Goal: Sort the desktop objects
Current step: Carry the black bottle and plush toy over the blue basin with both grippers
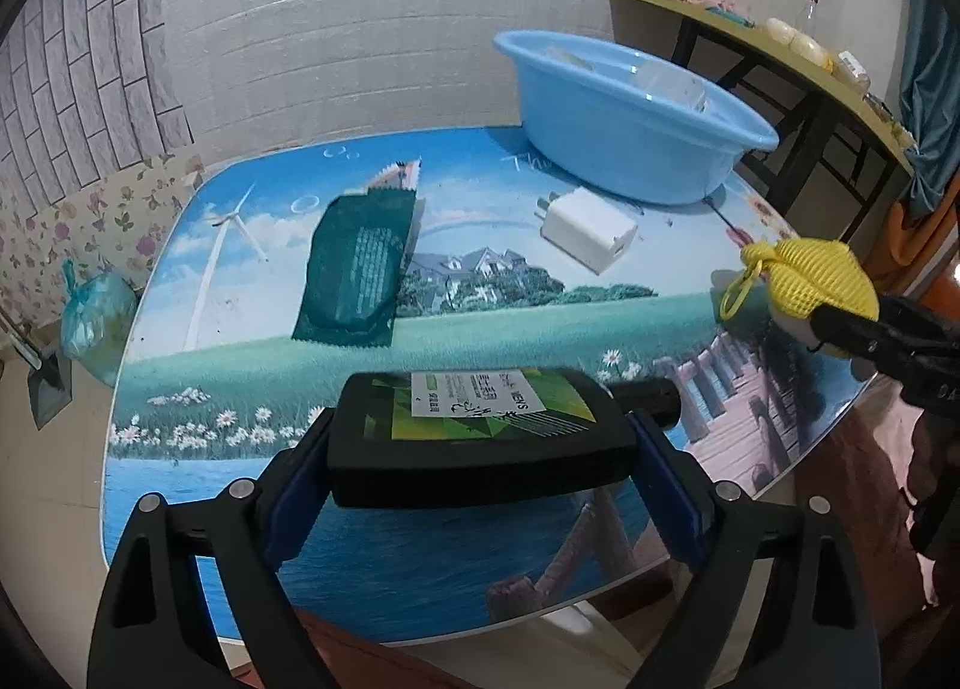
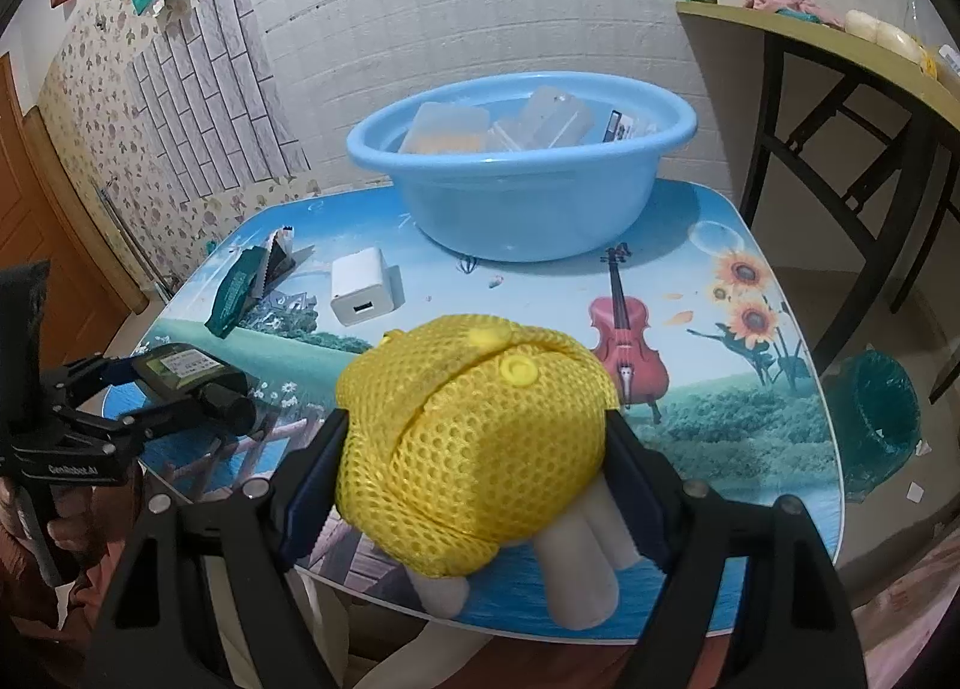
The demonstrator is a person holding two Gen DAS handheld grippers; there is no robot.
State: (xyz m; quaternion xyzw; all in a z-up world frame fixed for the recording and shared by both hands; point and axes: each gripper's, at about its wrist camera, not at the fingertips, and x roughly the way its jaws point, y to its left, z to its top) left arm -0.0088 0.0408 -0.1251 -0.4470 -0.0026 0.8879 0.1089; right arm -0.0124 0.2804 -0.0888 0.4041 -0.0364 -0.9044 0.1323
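My left gripper (image 1: 480, 437) is shut on a black bottle (image 1: 480, 425) with a green label, which lies crosswise between the blue pads low over the table's near edge. My right gripper (image 2: 477, 437) is shut on a yellow mesh bag (image 2: 474, 437) with white rolls sticking out below. That bag (image 1: 804, 275) also shows at the right of the left wrist view. On the picture-printed table (image 2: 720, 389) lie a white charger (image 1: 591, 230) (image 2: 360, 293) and a dark green packet (image 1: 357, 269) (image 2: 240, 293). A blue basin (image 1: 630, 149) (image 2: 516, 209) at the back holds several plastic boxes.
A side table (image 2: 840, 47) with clutter stands at the right against the wall. A green-lined bin (image 2: 882, 419) sits on the floor to the right of the table. A tied plastic bag (image 1: 96, 317) and a shovel (image 1: 48, 389) lie on the floor to the left.
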